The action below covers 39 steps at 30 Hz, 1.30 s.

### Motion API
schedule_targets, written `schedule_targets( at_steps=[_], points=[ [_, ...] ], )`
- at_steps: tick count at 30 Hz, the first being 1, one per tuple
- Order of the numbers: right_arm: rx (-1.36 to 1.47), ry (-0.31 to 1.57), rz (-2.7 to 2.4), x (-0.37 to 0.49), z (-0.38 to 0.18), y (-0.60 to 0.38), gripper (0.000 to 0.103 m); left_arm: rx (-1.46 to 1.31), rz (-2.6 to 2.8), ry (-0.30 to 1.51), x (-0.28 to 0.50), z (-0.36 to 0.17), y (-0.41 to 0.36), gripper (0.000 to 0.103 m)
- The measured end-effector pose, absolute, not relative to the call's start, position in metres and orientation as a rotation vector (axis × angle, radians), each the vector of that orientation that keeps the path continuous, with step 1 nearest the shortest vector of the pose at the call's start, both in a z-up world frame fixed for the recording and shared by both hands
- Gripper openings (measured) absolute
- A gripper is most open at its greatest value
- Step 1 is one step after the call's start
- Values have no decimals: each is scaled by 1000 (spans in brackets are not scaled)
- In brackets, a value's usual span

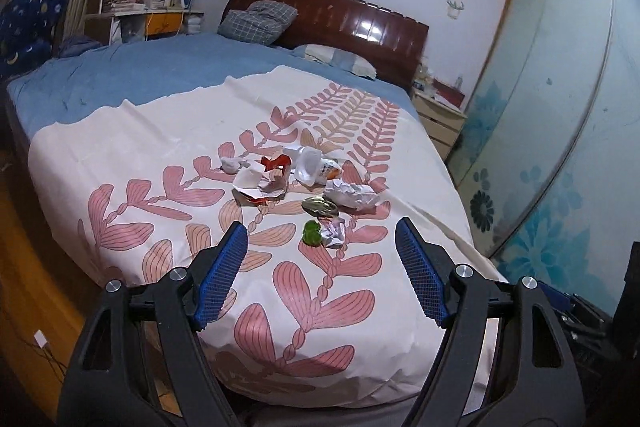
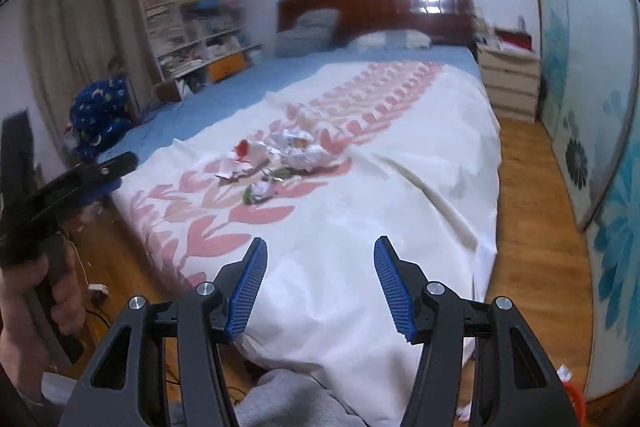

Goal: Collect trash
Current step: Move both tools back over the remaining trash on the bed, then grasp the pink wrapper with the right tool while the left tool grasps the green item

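Hovering over the foot of the bed [image 1: 120, 163], my left gripper [image 1: 320, 239] stands wide apart with nothing between its blue pads [image 1: 222, 267] — my right gripper [image 2: 320, 263] is spread somewhat less and grips nothing either. The trash [image 1: 304, 183] sits heaped in the middle of the white leaf-patterned cover [image 1: 340, 307], well ahead of both: crumpled white paper [image 1: 352, 195], a red scrap [image 1: 278, 161], a white cup [image 1: 310, 165], a green piece [image 1: 311, 233]. My left hand [image 2: 52, 291] shows at the right view's edge.
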State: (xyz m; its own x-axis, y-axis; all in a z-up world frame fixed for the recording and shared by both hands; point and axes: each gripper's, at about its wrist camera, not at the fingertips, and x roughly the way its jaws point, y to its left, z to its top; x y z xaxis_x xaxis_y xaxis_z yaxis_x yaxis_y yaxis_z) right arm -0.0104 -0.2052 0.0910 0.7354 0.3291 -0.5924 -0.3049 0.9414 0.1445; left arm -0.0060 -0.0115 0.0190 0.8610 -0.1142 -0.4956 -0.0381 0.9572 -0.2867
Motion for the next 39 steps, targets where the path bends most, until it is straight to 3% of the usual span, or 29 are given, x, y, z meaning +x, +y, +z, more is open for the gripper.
schedule_targets(
  at_steps=[13,23,27,30,34,39],
  points=[
    [63,725,332,17,72,-194,57,-310,-44,559,-3,10,0,76],
    [81,720,359,97,51,-98,55,-369,11,588,-2,4,30,76],
    [57,801,360,139,22,-54,52,-396,14,600,-3,1,42,76],
    [75,888,323,168,-1,-42,46,-399,28,615,-2,-2,48,76],
    [115,951,337,185,-18,-42,22,-423,16,629,4,-6,55,76],
    [183,937,391,180,-16,-52,12,-436,-20,661,20,-14,49,76]
  ],
)
